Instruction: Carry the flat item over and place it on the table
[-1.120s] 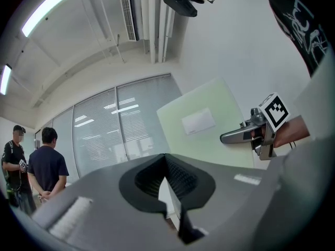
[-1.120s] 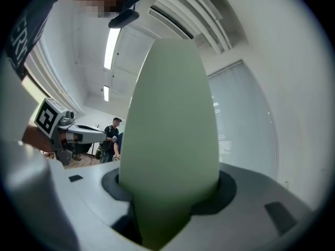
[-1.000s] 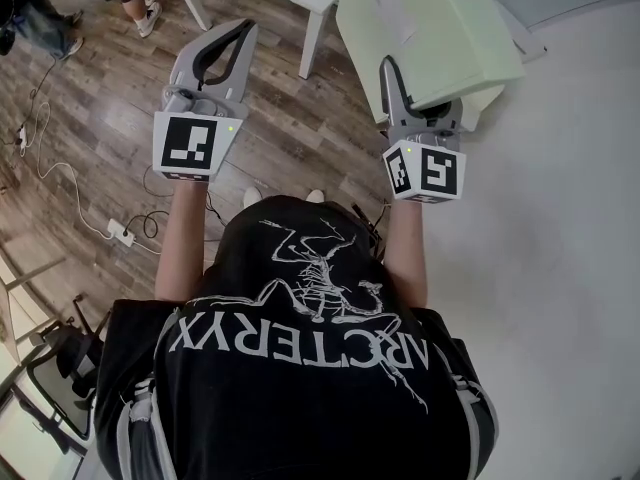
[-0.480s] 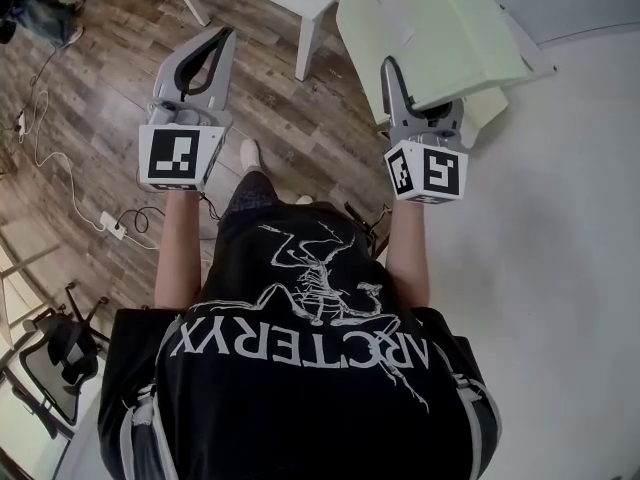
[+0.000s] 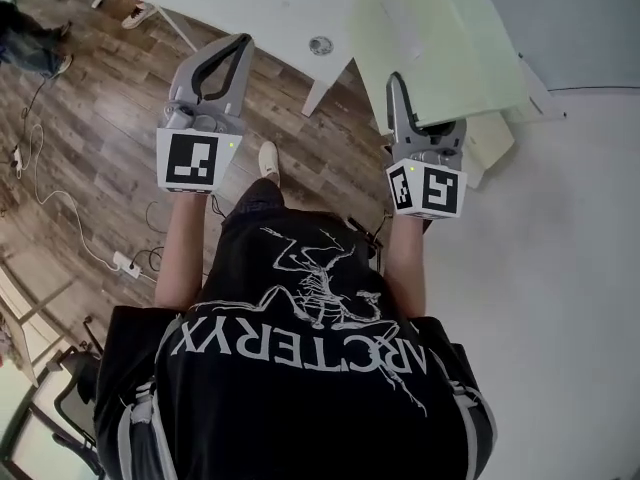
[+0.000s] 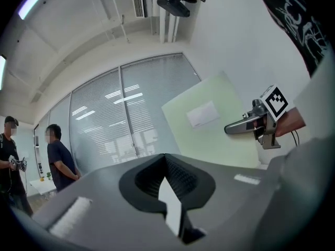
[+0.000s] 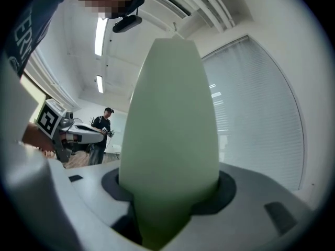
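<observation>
**Q:** What is the right gripper (image 5: 395, 83) doing with the pale green board (image 5: 440, 38)?

**A:** It is clamping the board's near edge, jaws squeezing tight on it. In the right gripper view, green is rising straight out of the jaws. The board is hanging in the air, tilted up and away from the person. In the head view its far part is overlapping the end of the white table (image 5: 240, 3), but it is not lying flat there.

**Q:** Why hold it by the edge?

**A:** On so thin and wide a sheet, an edge pinch is likely the only hold two jaws are getting. The tilt is probably easing the sag.

**Q:** And the left gripper (image 5: 238, 44)?

**A:** Its jaws are meeting with nothing between them. It is hanging alongside over the wood floor (image 5: 90, 138), well apart from the board.

**Q:** How is the person posing the arms?

**A:** The left forearm (image 5: 180, 248) and right forearm (image 5: 405, 253) are both reaching forward, roughly parallel. The marker cubes are facing up and the grippers are pointing toward the table.

**Q:** Where is the job standing?

**A:** The board is hanging at the table's end, so laying it flat on the table is looking like what remains.
</observation>
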Action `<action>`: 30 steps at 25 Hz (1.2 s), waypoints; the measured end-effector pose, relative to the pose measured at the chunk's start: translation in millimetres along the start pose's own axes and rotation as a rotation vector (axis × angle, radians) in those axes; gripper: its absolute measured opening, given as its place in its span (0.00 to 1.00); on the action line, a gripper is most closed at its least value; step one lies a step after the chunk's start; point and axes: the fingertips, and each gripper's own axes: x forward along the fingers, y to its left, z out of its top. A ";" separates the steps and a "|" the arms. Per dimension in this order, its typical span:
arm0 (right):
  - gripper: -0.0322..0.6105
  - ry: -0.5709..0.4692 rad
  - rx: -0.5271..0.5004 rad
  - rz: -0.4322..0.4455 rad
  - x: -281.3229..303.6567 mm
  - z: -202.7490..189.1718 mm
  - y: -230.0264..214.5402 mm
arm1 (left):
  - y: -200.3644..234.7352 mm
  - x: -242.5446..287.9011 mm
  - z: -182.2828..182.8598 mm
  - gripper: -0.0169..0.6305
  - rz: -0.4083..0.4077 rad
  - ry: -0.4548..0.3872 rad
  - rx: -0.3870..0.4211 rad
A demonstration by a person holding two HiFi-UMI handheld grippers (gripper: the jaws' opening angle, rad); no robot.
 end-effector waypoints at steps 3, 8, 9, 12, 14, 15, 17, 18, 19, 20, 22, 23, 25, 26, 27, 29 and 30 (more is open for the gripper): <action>0.44 0.007 -0.002 -0.035 50.4 3.6 -1.0 | 44.7 37.0 -4.2 0.02 -0.027 -0.014 -0.008; 0.44 0.026 -0.064 -0.055 102.8 19.9 -9.4 | 84.0 80.6 4.1 0.02 -0.049 -0.027 -0.013; 0.44 0.024 -0.066 -0.056 110.4 23.4 -12.8 | 86.0 87.2 6.0 0.02 -0.056 -0.026 -0.014; 0.44 0.018 -0.078 -0.061 131.7 25.1 -22.5 | 88.2 108.7 7.3 0.02 -0.080 -0.041 0.014; 0.44 0.019 -0.080 -0.054 141.7 17.7 -30.0 | 84.5 120.4 6.3 0.02 -0.081 -0.043 0.026; 0.44 0.019 -0.070 -0.048 145.2 12.0 -34.4 | 81.8 124.3 4.8 0.02 -0.071 -0.031 0.013; 0.44 0.018 -0.041 -0.039 151.2 -1.9 -44.5 | 77.0 131.4 0.1 0.02 -0.039 0.008 -0.033; 0.44 0.017 -0.028 -0.034 154.7 -8.9 -49.8 | 75.0 135.9 -1.5 0.02 -0.026 0.023 -0.046; 0.44 0.017 -0.017 -0.028 158.4 -15.4 -54.7 | 72.7 140.6 -1.7 0.03 -0.017 0.030 -0.050; 0.44 0.021 -0.007 -0.022 161.7 -21.5 -58.8 | 69.7 144.8 -1.1 0.02 -0.013 0.033 -0.047; 0.44 0.033 0.018 -0.012 166.7 -34.1 -66.1 | 62.2 151.2 0.9 0.03 -0.012 0.036 -0.036; 0.44 0.041 0.031 -0.010 168.7 -41.2 -69.2 | 58.7 153.4 1.5 0.03 -0.013 0.039 -0.034; 0.44 0.059 0.048 -0.014 172.2 -59.2 -74.1 | 54.1 155.3 0.9 0.03 -0.008 0.050 -0.042; 0.44 0.070 0.051 -0.021 174.3 -69.8 -76.5 | 52.9 156.1 -0.3 0.02 -0.004 0.058 -0.047; 0.44 0.081 0.052 -0.030 176.7 -81.2 -79.4 | 52.0 157.4 -1.8 0.03 0.001 0.065 -0.051; 0.44 0.102 0.059 -0.049 181.6 -105.1 -85.3 | 50.5 160.8 -6.2 0.02 0.011 0.079 -0.061; 0.44 0.114 0.066 -0.057 184.2 -117.7 -87.2 | 50.1 162.7 -9.4 0.02 0.016 0.088 -0.069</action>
